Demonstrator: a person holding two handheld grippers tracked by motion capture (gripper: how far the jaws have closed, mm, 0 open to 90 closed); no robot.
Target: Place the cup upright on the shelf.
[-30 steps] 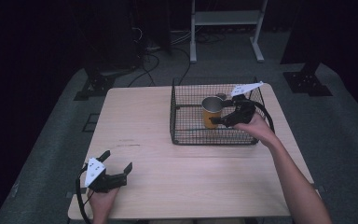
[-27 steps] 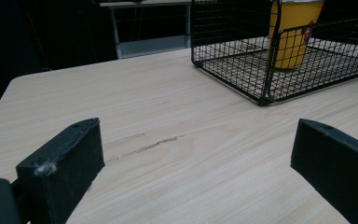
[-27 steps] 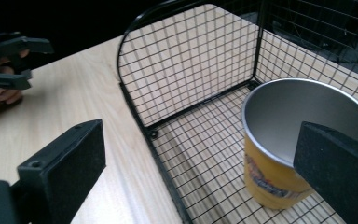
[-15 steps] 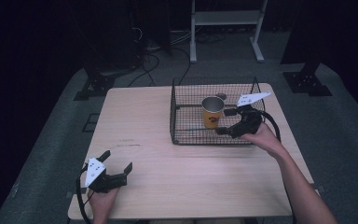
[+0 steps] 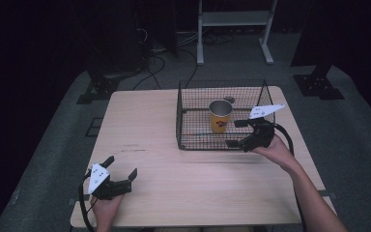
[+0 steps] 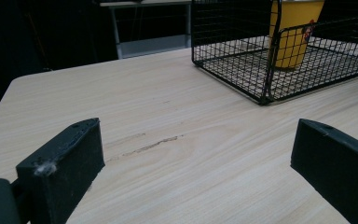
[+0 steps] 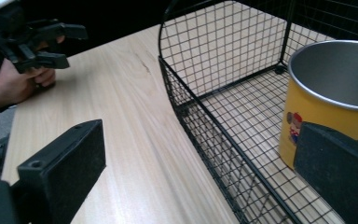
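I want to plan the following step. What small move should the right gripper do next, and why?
Probably draw the right gripper a little further from the wire basket: its jaws are open and empty, and the yellow cup stands upright inside, so the placing looks finished.

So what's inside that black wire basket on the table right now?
A yellow cup stands upright inside the wire basket, its metal interior looking empty as far as the right gripper view shows. A small round thing lies behind the cup, mostly covered, so I cannot identify it.
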